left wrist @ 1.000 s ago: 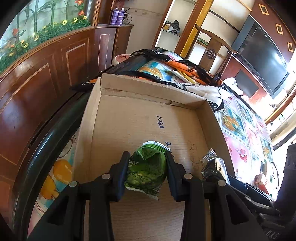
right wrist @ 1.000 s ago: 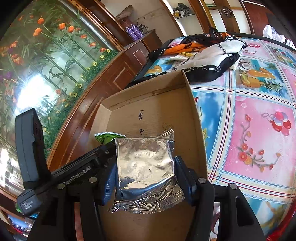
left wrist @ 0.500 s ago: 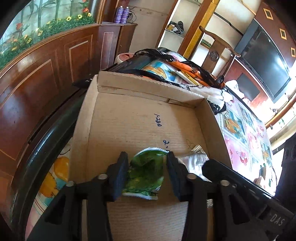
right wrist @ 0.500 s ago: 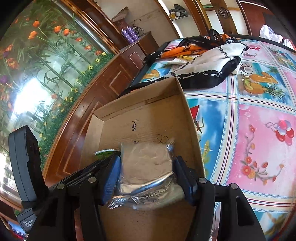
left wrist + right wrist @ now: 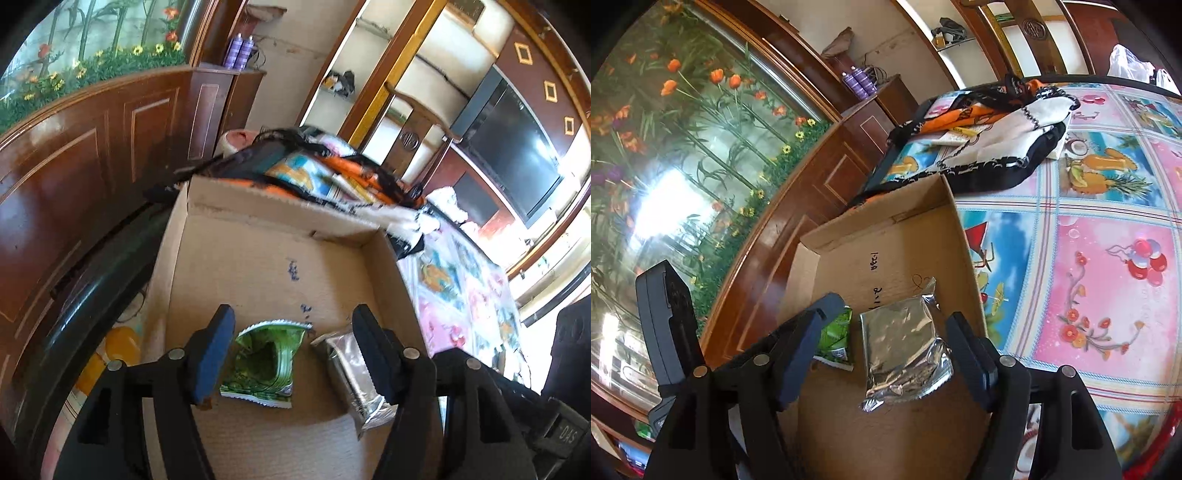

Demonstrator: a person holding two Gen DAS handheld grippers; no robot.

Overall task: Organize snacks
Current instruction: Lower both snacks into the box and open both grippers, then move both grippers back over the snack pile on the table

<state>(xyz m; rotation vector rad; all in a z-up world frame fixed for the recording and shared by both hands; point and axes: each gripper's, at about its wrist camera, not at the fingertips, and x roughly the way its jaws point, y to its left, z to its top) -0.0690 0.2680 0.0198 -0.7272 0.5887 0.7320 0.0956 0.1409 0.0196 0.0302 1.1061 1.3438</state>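
With both snacks lying flat on the cardboard box [image 5: 258, 258] floor, near its front end, the drop-off looks done: left gripper [image 5: 291, 350] jaws opening, pads clear of the green packet [image 5: 266, 365]; right gripper [image 5: 894, 350] jaws opening around the silver packet [image 5: 901, 343], not pinching it; packets side by side, likely for tidy rows

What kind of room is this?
Probably a home living or dining room: a black flat television, a table under a colourful fruit-print plastic cloth, and dark wooden wall panelling.
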